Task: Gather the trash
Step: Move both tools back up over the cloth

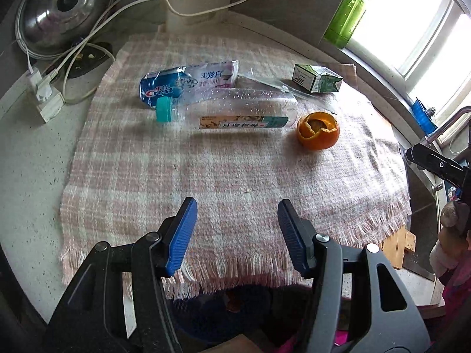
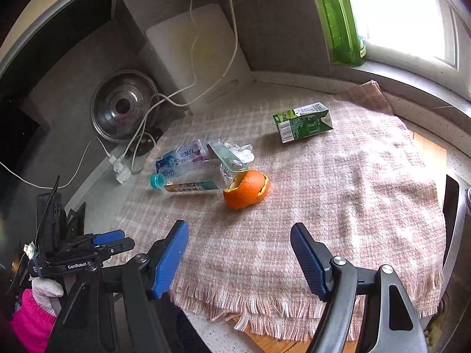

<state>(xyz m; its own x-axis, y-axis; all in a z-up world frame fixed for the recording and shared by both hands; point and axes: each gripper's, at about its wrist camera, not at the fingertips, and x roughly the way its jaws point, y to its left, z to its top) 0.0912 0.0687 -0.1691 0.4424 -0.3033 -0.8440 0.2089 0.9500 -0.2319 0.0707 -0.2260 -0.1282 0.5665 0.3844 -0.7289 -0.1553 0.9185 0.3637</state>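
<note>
Pink plaid fringed cloth [image 1: 223,182] at frame centre holds uncollected clear plastic bottle [image 1: 235,110], hollow orange peel [image 1: 318,131], blue toothpaste wrapper [image 1: 182,81] and green carton [image 1: 318,78]; left gripper [image 1: 237,229] and right gripper [image 2: 240,253] both gape empty, nothing gathered.

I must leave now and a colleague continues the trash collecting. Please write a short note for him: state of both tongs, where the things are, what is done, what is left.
Left tongs: open, empty, above the near edge of the checked cloth.
Right tongs: open, empty, also above the near edge.
On the cloth: toothpaste tube, clear plastic bottle lying on its side, plastic wrapper, orange peel, green carton.
Done: nothing picked yet, judging by the five pieces lying there.
Left: collect all five. No bin shows in either view.
</note>
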